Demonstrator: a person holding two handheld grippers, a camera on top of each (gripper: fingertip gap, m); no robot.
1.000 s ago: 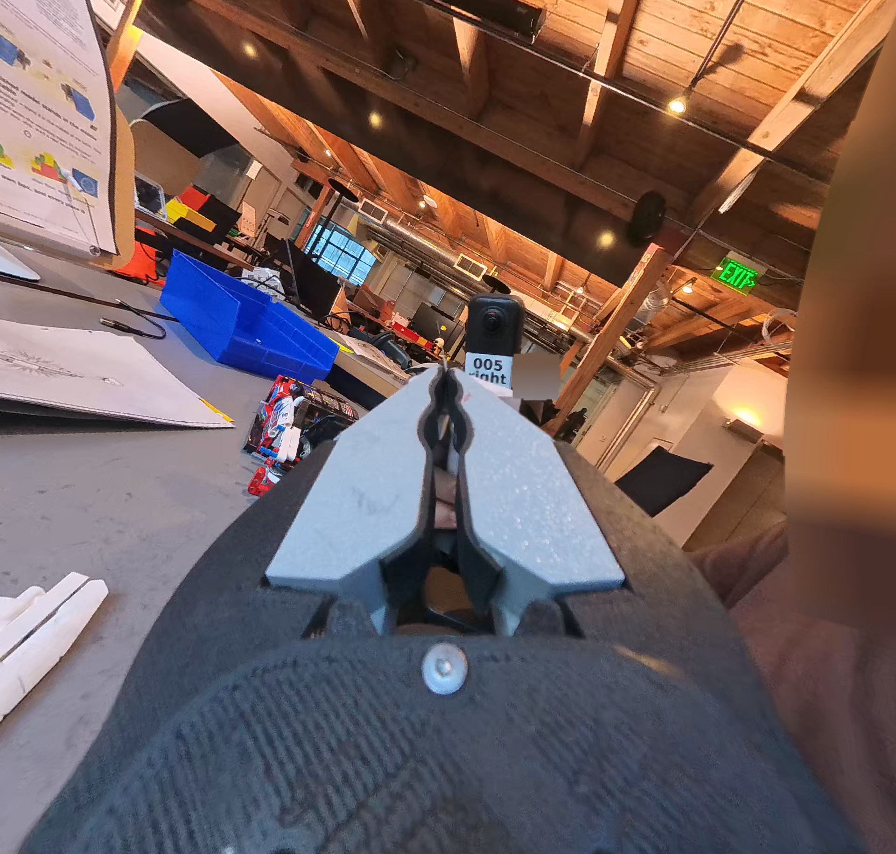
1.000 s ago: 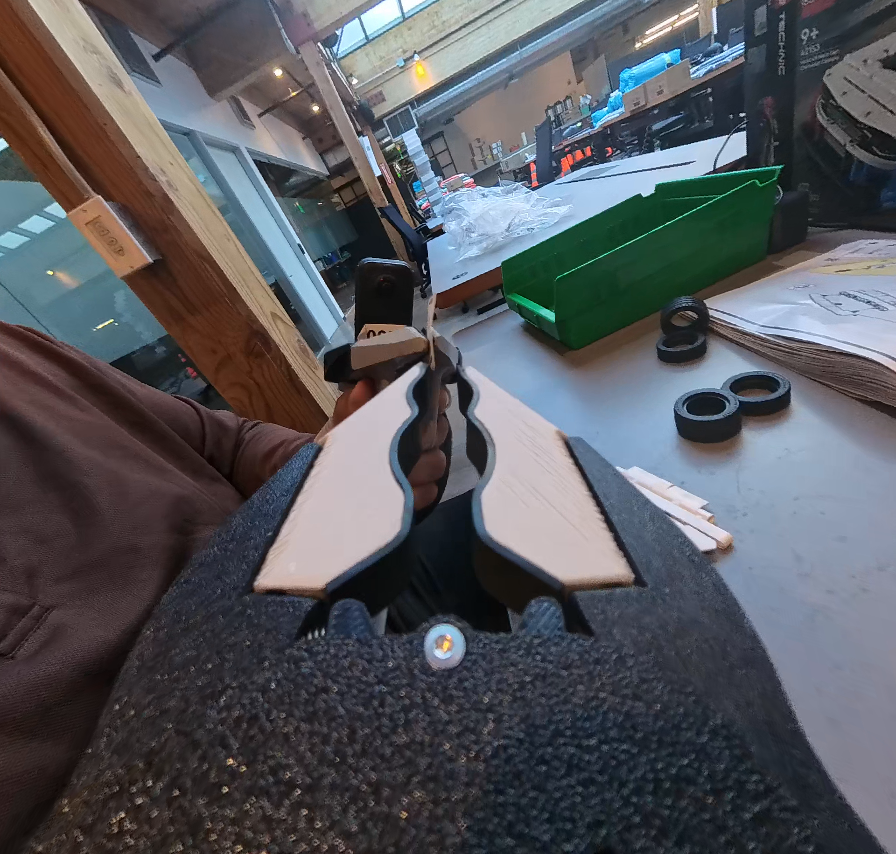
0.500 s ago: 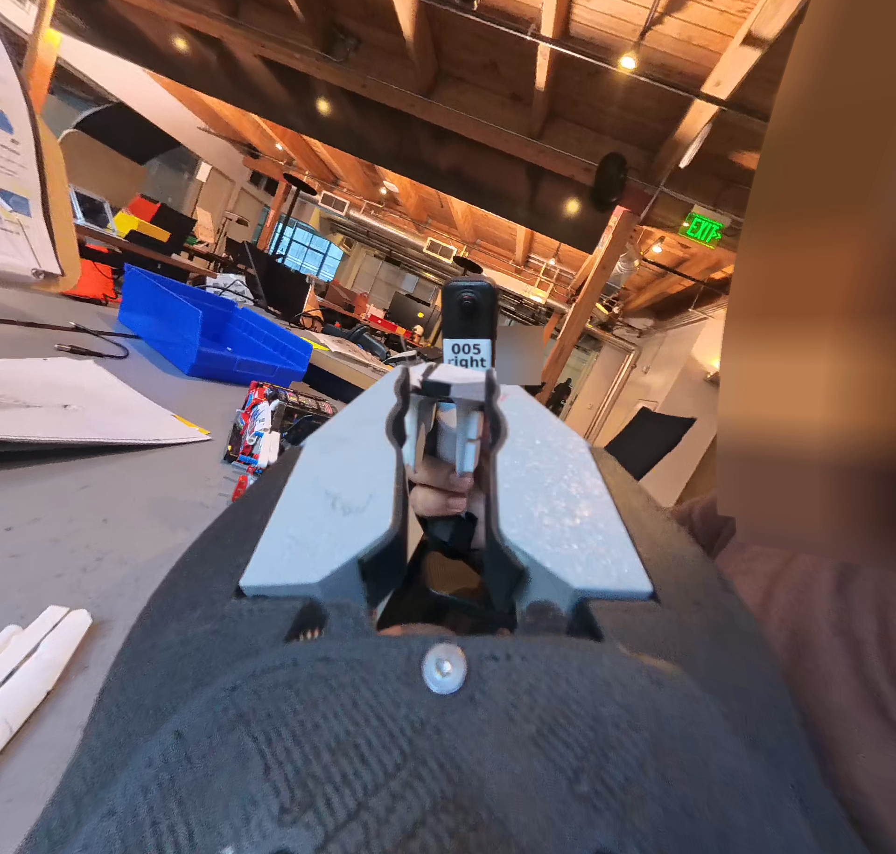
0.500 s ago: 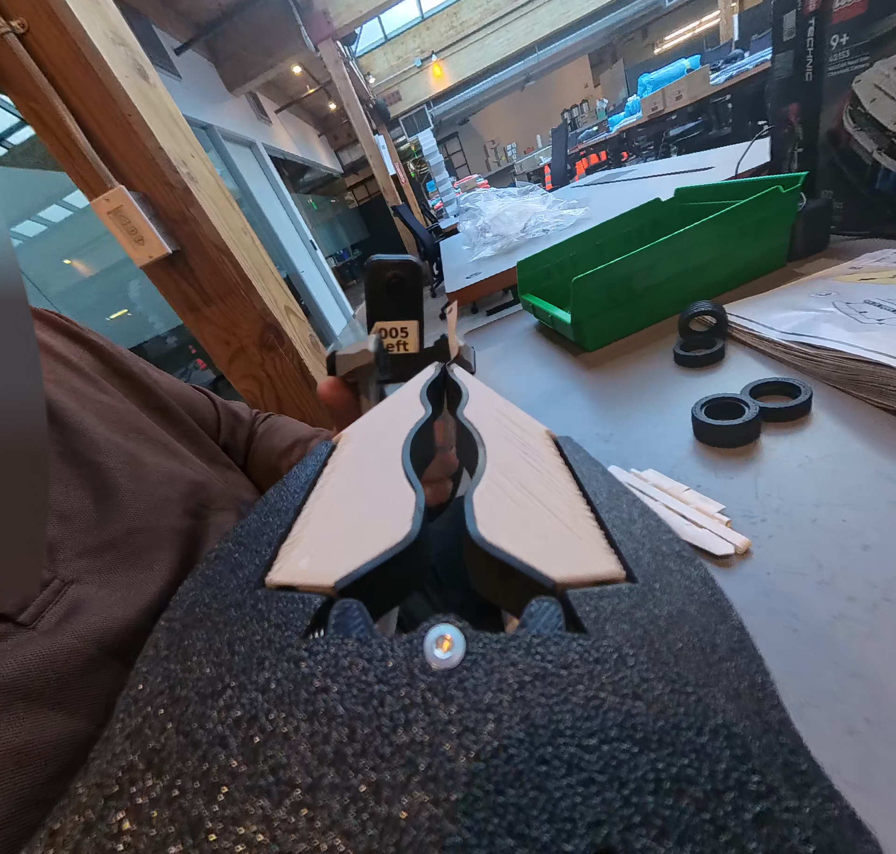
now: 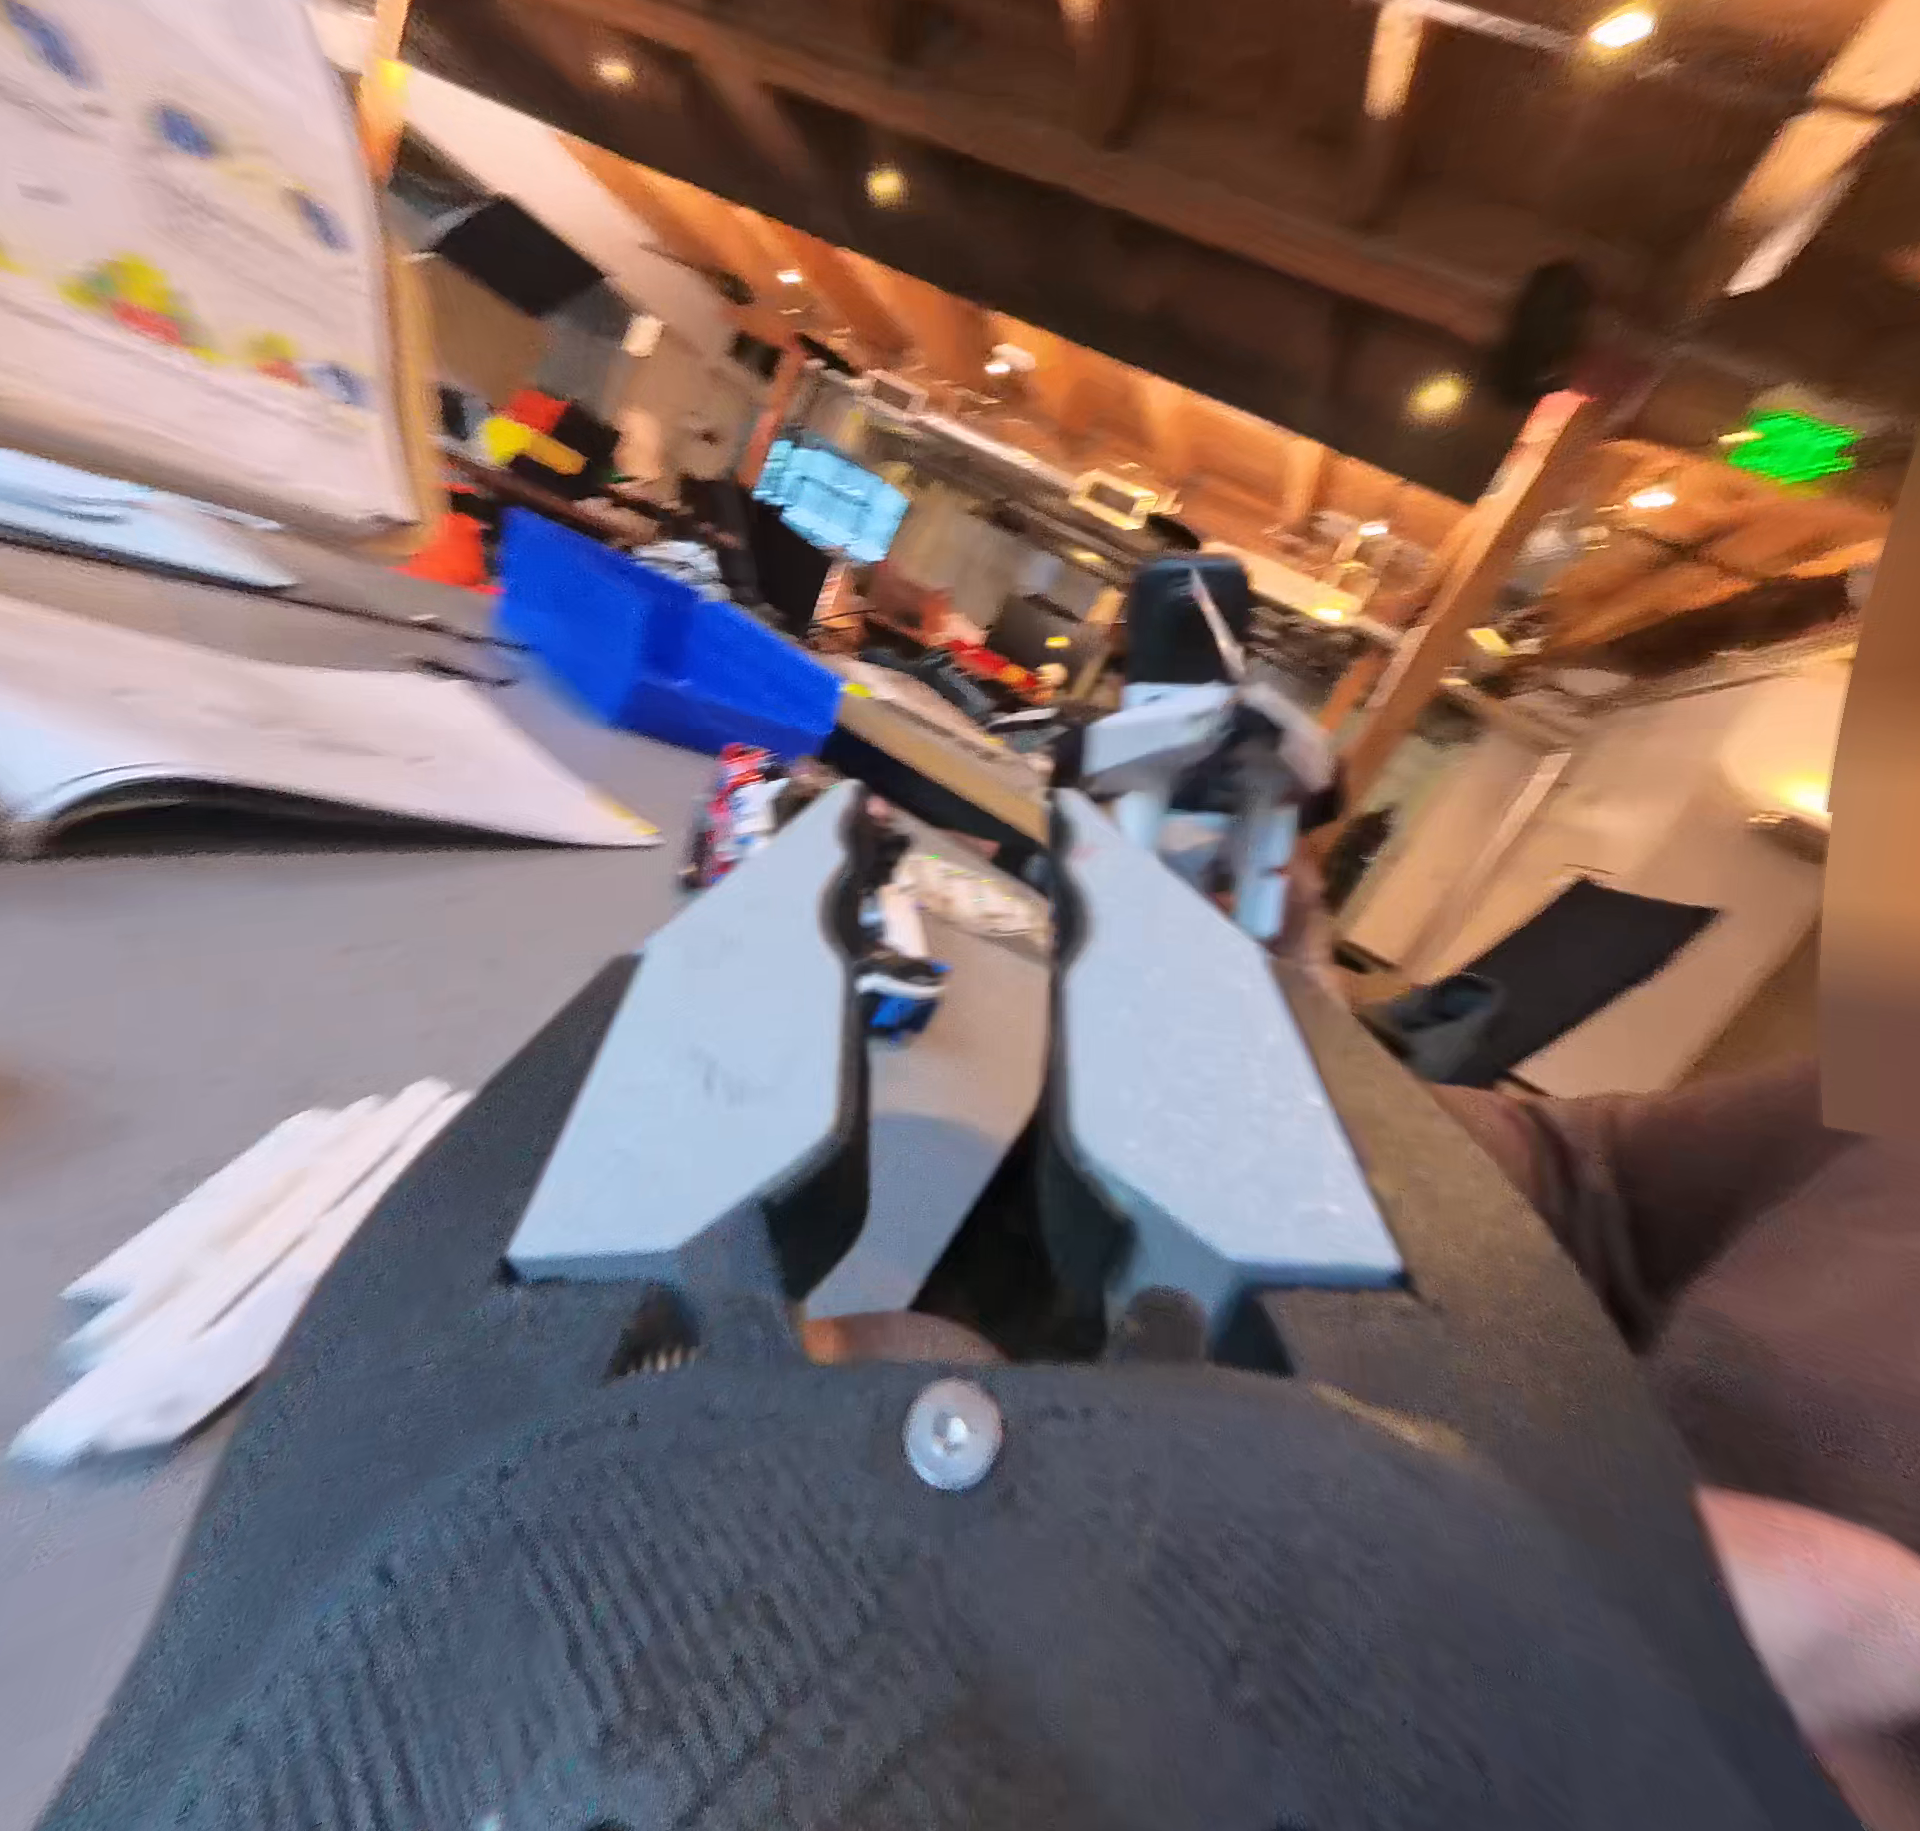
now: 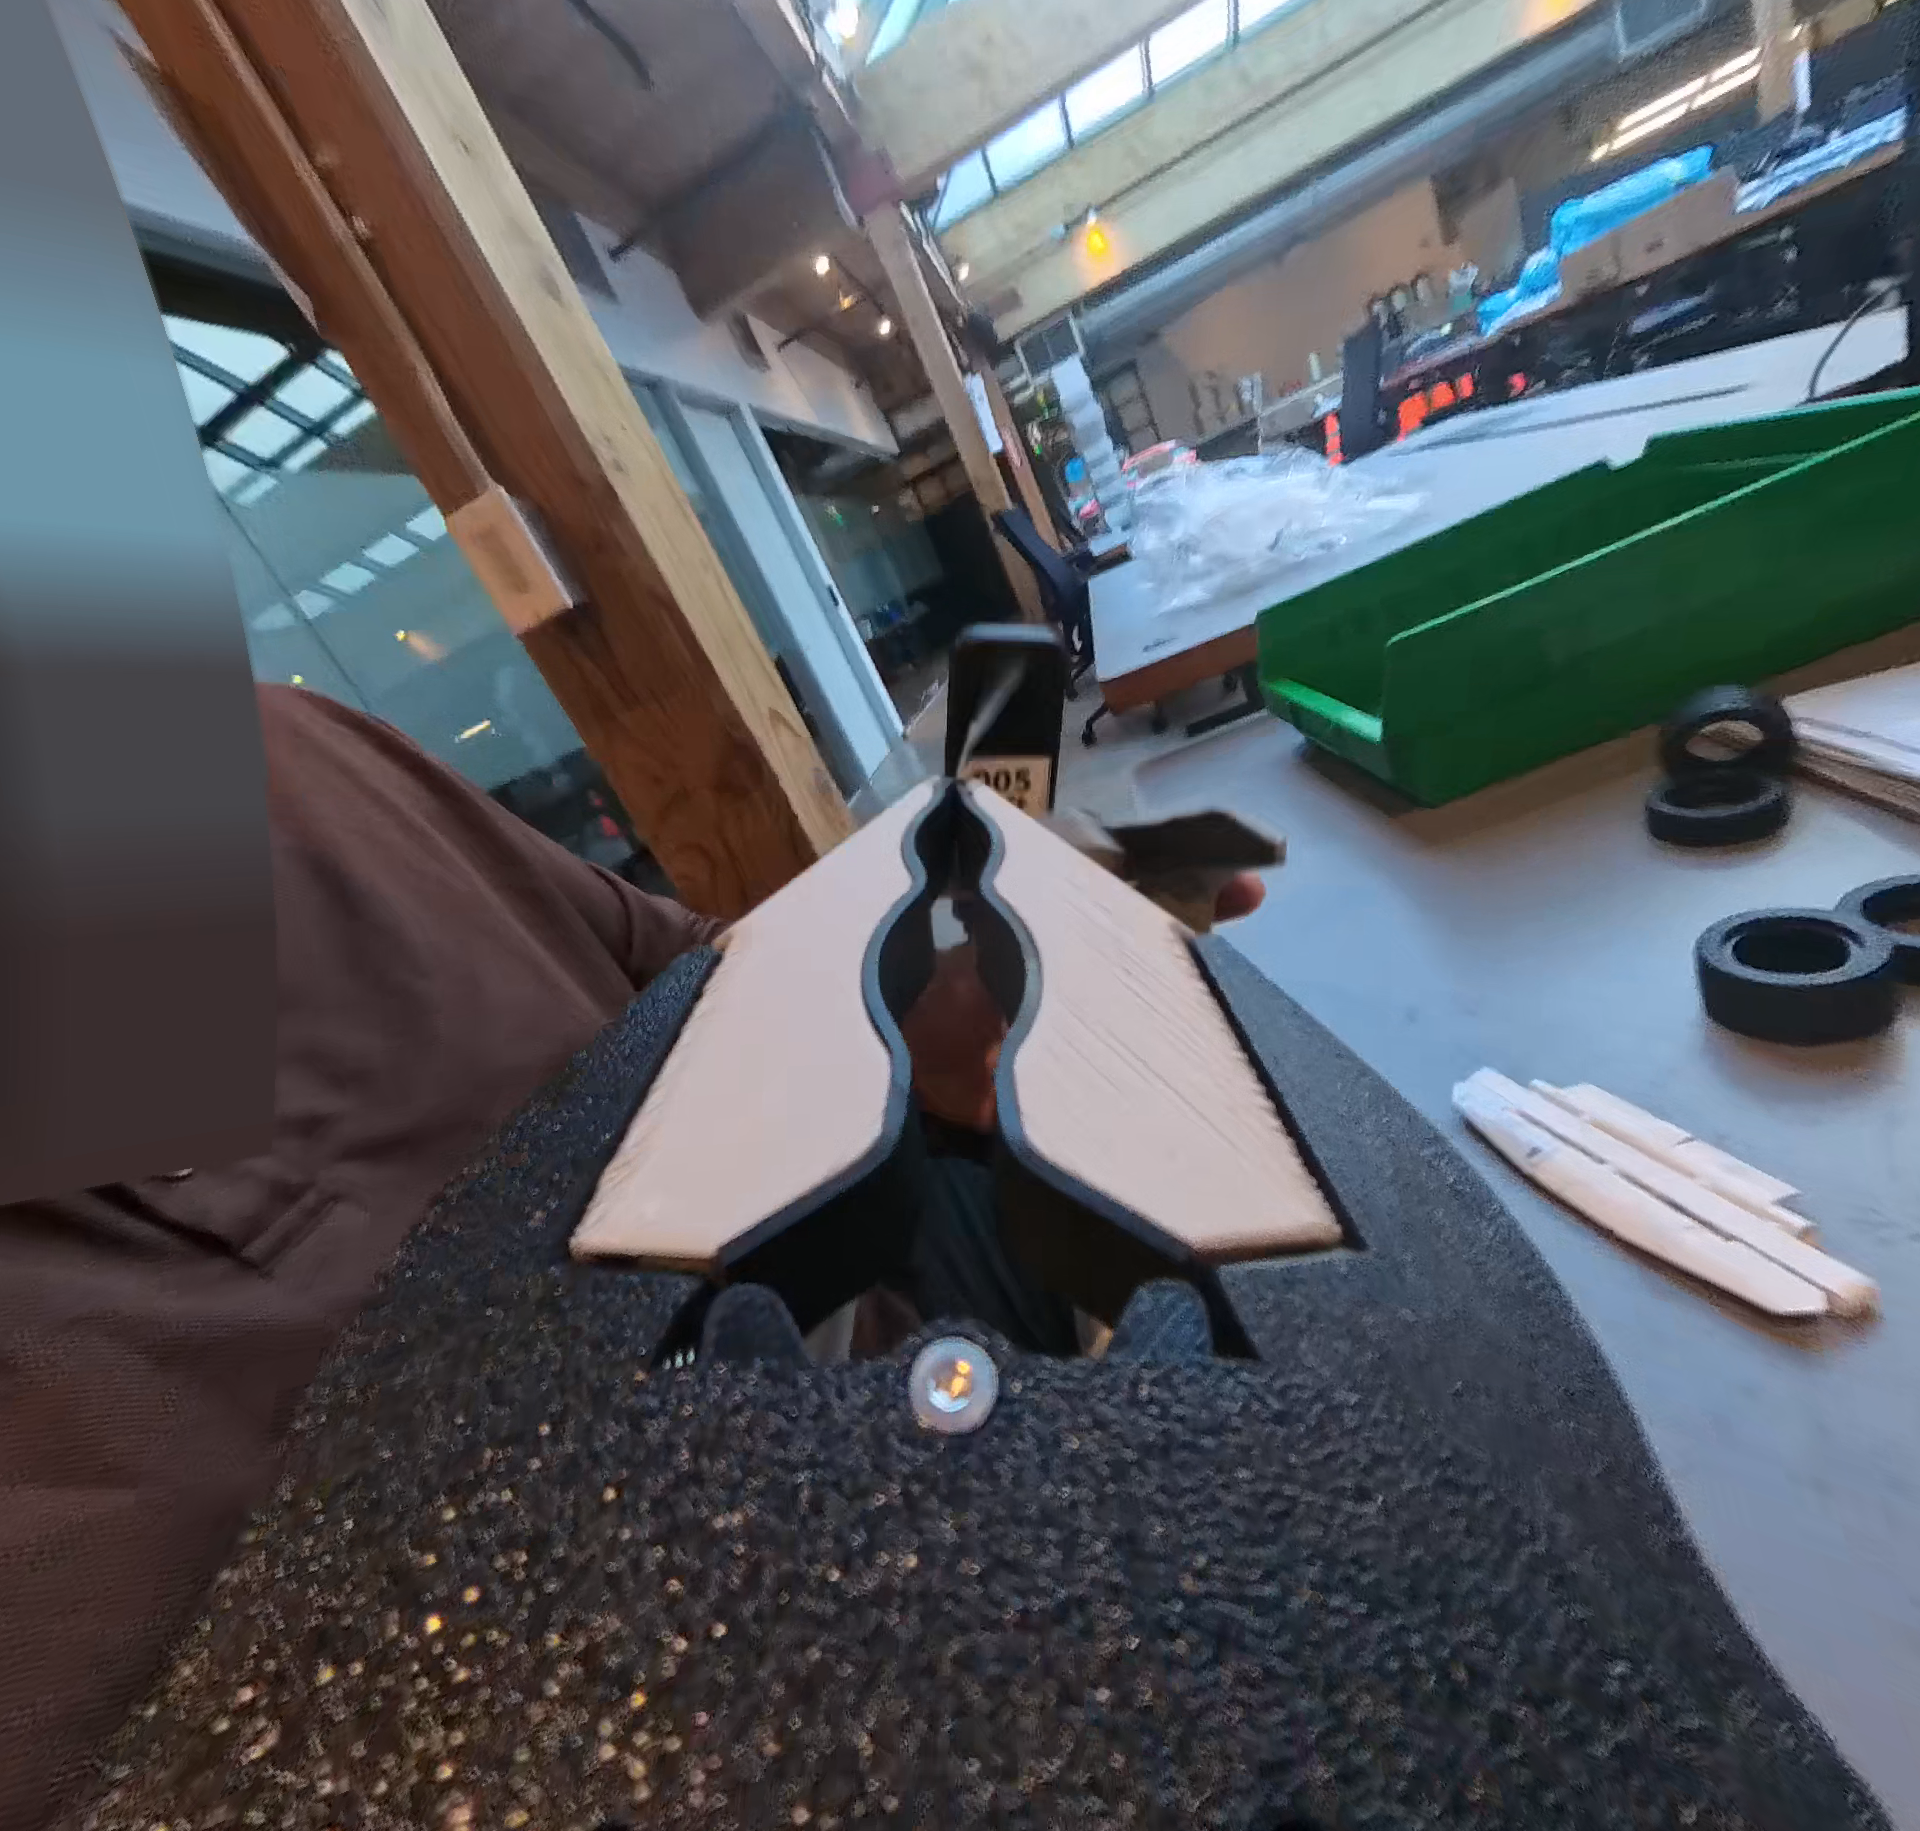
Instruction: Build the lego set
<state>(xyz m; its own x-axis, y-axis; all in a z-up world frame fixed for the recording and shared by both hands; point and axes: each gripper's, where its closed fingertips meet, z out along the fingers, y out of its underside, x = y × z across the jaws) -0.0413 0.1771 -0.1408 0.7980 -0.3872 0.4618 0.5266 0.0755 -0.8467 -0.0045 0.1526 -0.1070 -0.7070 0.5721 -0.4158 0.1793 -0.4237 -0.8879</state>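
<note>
In the left wrist view my left gripper (image 5: 954,805) is open and empty, its grey fingers held above the grey table. Past its tips lie a partly built red, white and blue lego model (image 5: 727,815) and loose pieces (image 5: 899,950). My right gripper (image 6: 951,794) has its tan fingers shut on a thin pale piece (image 6: 982,716) that sticks up from the tips. It also shows in the left wrist view (image 5: 1236,732), ahead and to the right, with the piece (image 5: 1214,618) upright. The left gripper (image 6: 1195,836) shows just right of the right gripper's tips.
A blue bin (image 5: 665,638), an open instruction booklet (image 5: 260,742) and white sticks (image 5: 239,1262) lie on the left side. A green bin (image 6: 1610,618), several black tyres (image 6: 1797,971) and white sticks (image 6: 1662,1210) lie on the right. A person's brown sleeve (image 6: 416,950) is close behind. The left gripper's tips are roughly 6 centimeters from the right gripper's.
The right gripper closed on the thin piece at the left gripper's tips. The left gripper opened and drew away to the side.
</note>
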